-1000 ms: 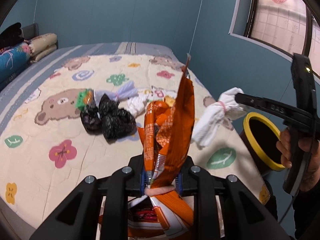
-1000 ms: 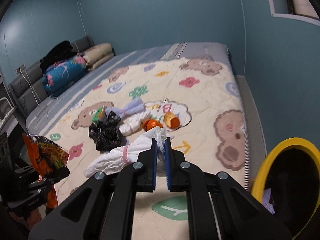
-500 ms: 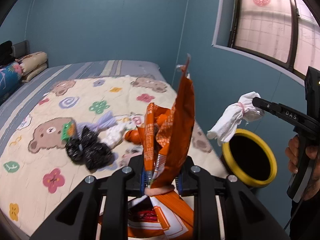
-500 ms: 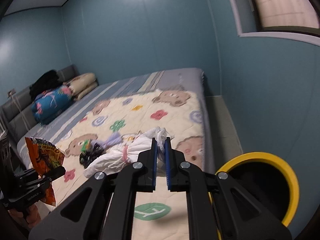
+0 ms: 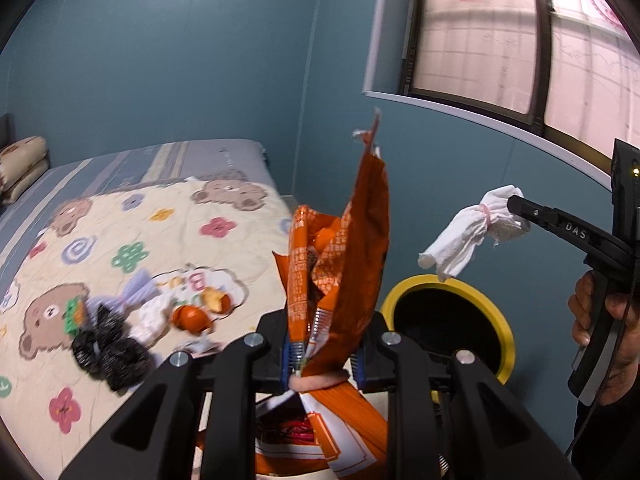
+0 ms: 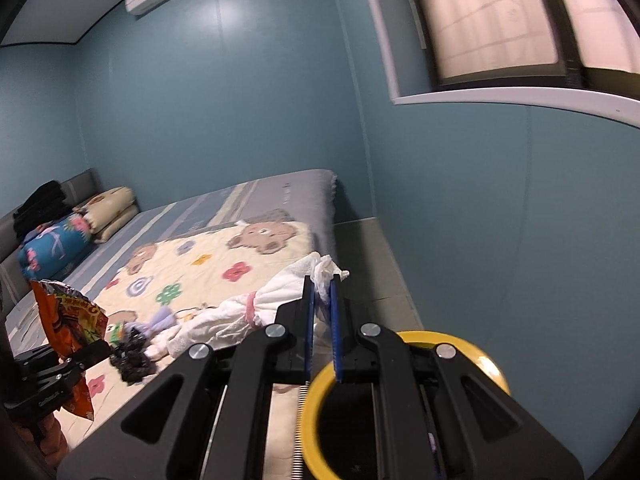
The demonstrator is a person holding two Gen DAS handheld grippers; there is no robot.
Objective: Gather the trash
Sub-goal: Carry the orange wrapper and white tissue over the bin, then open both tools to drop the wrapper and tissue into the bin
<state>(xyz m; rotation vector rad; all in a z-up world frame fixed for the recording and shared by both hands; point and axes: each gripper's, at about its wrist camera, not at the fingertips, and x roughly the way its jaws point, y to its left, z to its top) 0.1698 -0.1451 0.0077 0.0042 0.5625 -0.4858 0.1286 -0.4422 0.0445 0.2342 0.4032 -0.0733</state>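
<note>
**A:** Left wrist view: where does the white bundle hang from the bin?

**B:** The right gripper (image 5: 516, 210) has its jaws closed on the white tissue bundle (image 5: 468, 236), which trails down and leftward, its loose end just above the far rim of the yellow-rimmed bin (image 5: 506, 336). The left gripper (image 5: 320, 356) clamps an orange snack bag (image 5: 340, 264) standing upright, beside the bin's left edge and not yet over its mouth.

**A:** And the right wrist view?

**B:** The right gripper (image 6: 321, 312) pinches the bundle (image 6: 256, 308) by its knotted end; the long axis runs left, toward the bed (image 6: 280, 200). The bin (image 6: 316, 400) sits directly beneath the jaws. The right hand looks nearer to a drop.

**A:** What has changed?

**B:** A second ago the bundle hung over the bed's quilt, the bin off to the side. Both grippers have swung bin-ward. Black bags (image 5: 108, 356) and orange peel (image 5: 192, 316) remain on the bed, well apart from the bin.
</note>
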